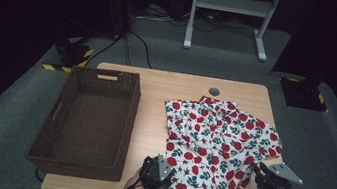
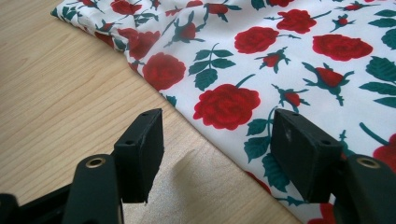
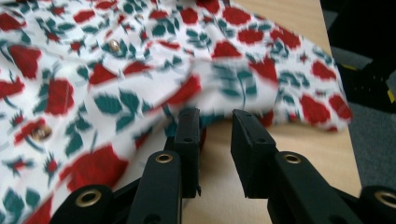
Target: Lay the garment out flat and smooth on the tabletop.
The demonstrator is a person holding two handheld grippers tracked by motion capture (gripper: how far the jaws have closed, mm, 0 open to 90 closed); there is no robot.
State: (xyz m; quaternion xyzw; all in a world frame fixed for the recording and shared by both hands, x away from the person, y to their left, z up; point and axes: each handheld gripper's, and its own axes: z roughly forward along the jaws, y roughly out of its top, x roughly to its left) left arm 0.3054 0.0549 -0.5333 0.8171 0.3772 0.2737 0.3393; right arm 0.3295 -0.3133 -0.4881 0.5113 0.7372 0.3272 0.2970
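A white garment printed with red roses lies crumpled on the right half of the wooden table. My left gripper sits at the garment's near left edge. In the left gripper view it is wide open and straddles the cloth's edge: one jaw over bare wood, the other over fabric. My right gripper is at the garment's near right edge. Its jaws stand a narrow gap apart, tips at the blurred hem, with bare table between them.
A dark brown wicker basket with handle slots stands on the table's left half. A round cable hole sits near the far edge. The table's right edge runs close to my right gripper. A white desk frame and cables lie on the floor beyond.
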